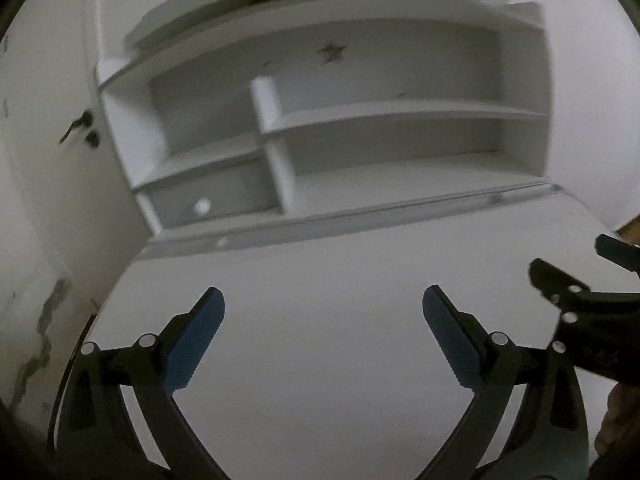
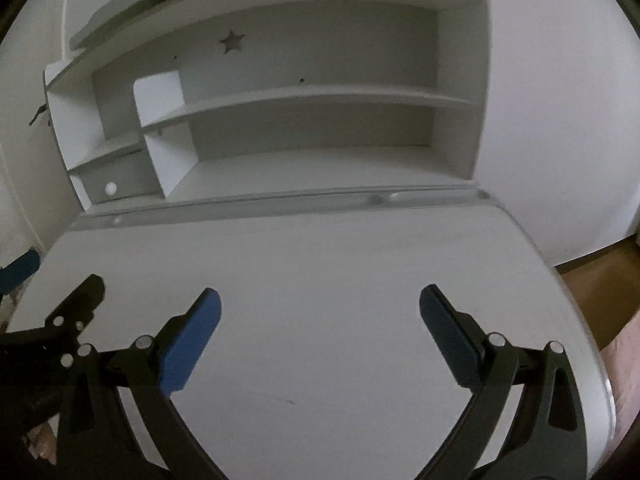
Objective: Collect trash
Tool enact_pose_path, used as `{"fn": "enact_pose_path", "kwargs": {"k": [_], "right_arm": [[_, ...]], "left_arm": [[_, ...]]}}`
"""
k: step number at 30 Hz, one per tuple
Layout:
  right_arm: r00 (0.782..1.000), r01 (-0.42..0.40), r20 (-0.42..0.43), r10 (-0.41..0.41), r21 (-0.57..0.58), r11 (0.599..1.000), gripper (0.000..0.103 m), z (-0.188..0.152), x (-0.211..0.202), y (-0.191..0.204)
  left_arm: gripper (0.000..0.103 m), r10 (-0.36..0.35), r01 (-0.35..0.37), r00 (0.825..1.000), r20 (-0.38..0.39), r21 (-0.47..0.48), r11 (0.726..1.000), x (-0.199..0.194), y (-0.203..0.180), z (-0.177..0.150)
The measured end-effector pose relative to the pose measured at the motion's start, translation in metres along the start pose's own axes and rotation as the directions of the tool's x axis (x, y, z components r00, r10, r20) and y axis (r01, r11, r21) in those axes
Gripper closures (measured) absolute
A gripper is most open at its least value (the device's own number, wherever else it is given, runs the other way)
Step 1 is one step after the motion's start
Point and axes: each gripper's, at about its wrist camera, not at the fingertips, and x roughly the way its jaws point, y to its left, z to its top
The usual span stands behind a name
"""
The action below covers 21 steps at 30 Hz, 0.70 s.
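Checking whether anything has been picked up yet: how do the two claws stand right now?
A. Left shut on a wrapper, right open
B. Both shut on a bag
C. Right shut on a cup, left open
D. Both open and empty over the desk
D: the left claw and the right claw each show blue pads spread wide apart with only the bare white desk between them.

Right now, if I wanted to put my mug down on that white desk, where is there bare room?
Nearly everywhere: the white desktop is bare from the rail at the hutch to its near edge. The hutch's long shelves look bare too. The only crowding is near the front, where the open left gripper and open right gripper hover side by side.
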Motion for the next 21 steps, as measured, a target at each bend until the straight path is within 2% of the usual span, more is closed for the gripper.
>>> {"fn": "enact_pose_path", "kwargs": {"k": [3, 6, 9, 13, 17, 21], "right_arm": [[0.999, 0.052, 0.015, -0.051, -0.055, 0.997, 0.007, -0.002, 0.004, 0.019], [0.995, 0.102, 0.036, -0.098, -0.104, 0.989, 0.007, -0.005, 0.005, 0.026], [0.994, 0.105, 0.036, -0.102, -0.109, 0.988, 0.007, -0.005, 0.013, 0.031], [0.994, 0.112, 0.017, -0.111, -0.11, 0.988, 0.007, -0.003, 0.018, 0.035], [0.988, 0.148, -0.026, -0.152, -0.127, 0.981, 0.007, -0.002, 0.028, 0.039], [0.992, 0.122, -0.016, -0.125, -0.109, 0.986, 0.007, -0.003, 0.025, 0.035]], "left_arm": [[0.007, 0.032, -0.033, 0.999, -0.032, -0.027, 0.999, 0.016, 0.025, -0.003], [0.007, 0.033, -0.035, 0.998, -0.051, -0.038, 0.999, 0.029, 0.036, -0.004], [0.007, 0.025, -0.028, 0.997, -0.071, -0.051, 0.998, 0.027, 0.033, -0.01], [0.007, 0.056, -0.061, 0.996, -0.076, -0.07, 0.996, 0.029, 0.035, -0.011], [0.007, 0.026, -0.035, 0.996, -0.088, -0.098, 0.995, 0.032, 0.041, -0.012], [0.007, 0.008, -0.022, 0.995, -0.103, -0.136, 0.99, 0.036, 0.049, -0.013]]}}
